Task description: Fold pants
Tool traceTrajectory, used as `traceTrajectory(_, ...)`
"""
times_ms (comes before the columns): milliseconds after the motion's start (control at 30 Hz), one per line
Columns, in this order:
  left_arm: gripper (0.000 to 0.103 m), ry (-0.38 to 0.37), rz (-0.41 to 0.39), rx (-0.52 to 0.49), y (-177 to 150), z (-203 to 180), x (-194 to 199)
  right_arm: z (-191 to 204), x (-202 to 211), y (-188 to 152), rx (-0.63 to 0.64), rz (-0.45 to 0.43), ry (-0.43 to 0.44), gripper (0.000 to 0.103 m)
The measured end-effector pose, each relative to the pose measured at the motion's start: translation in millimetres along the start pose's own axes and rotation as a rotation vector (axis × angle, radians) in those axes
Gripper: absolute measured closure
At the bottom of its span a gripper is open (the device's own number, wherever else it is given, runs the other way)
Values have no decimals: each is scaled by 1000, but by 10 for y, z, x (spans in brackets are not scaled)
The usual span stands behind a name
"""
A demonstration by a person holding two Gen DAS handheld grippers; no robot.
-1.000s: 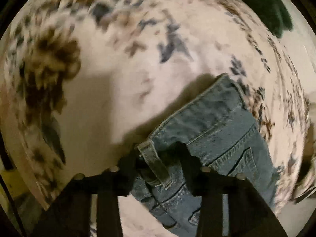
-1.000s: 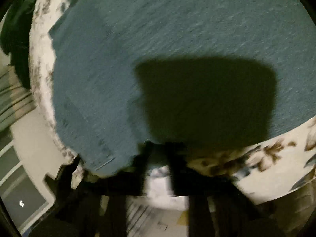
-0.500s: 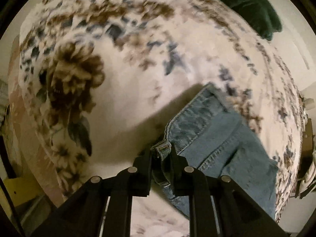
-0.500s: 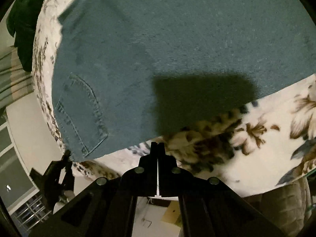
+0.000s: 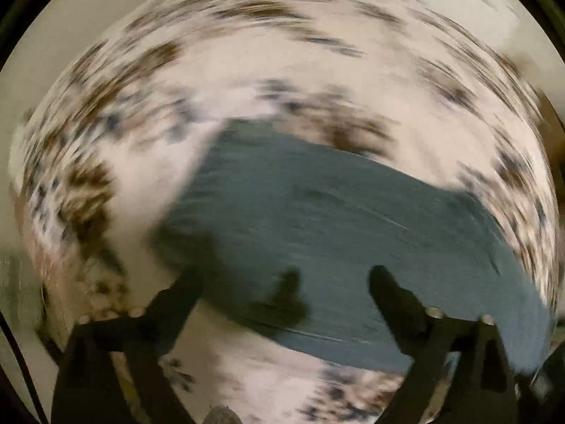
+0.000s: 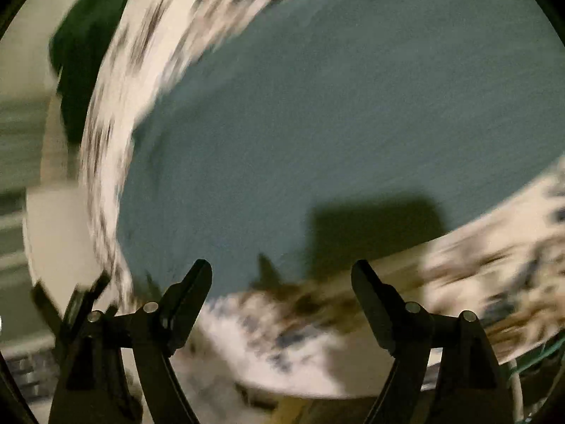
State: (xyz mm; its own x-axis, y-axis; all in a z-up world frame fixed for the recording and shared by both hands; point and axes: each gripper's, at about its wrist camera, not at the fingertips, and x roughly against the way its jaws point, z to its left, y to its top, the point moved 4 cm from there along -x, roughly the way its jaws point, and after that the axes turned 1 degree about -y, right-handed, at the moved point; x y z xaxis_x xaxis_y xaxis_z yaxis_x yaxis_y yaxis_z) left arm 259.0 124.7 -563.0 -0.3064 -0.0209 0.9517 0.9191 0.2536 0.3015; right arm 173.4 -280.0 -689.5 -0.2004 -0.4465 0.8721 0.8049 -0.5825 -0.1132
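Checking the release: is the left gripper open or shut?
Open, jaws still spreading: the left gripper shows wide-apart fingers with nothing clamped, above the jeans.

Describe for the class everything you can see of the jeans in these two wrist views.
The jeans are blue denim, lying flat as a broad, smooth slab on the floral bedspread. Motion blur hides seams and pockets. In the right wrist view they fill most of the frame, one edge running along the spread. Neither the left gripper nor the right gripper, both opening, holds them.

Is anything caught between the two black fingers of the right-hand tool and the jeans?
No. In the right wrist view the opening right gripper grips nothing; the jeans lie beyond on the floral cover.
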Motion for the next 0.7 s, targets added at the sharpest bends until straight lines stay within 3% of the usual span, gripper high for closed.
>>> traceTrajectory(67,0,-64,27,-97,-112,-648,-18,-363,221,214,-96,-101,-16,19)
traceTrajectory(133,0,-138,80,-168,-289,-1303,-119,-1029,655,455,-226,-238,-23,19)
traceTrajectory(200,0,-197,126,-225,-540,-1836,-242,-1617,909,633,-327,-318,-19,19)
traceTrajectory(300,0,-243,222,-335,-1004,-2553,-497,-2287,1034,824,-473,-391,98,20)
traceTrajectory(333,0,-249,256,-369,-1113,-2677,-567,-2517,1014,929,-514,-409,215,20)
traceTrajectory(367,0,-227,304,-432,-1266,-2901,-684,-2645,972,1000,-533,-417,256,21)
traceTrajectory(467,0,-188,362,-513,-1522,-3246,-862,-2791,919,1136,-543,-442,337,44)
traceTrajectory(533,0,-133,341,-558,-1564,-3362,-912,-2735,1032,1180,-517,-496,389,62)
traceTrajectory(600,0,-109,334,-558,-1558,-3377,-931,-2566,1216,1207,-442,-539,415,63)
traceTrajectory(700,0,-103,331,-533,-1531,-3359,-970,-2393,1278,1270,-373,-535,439,63)
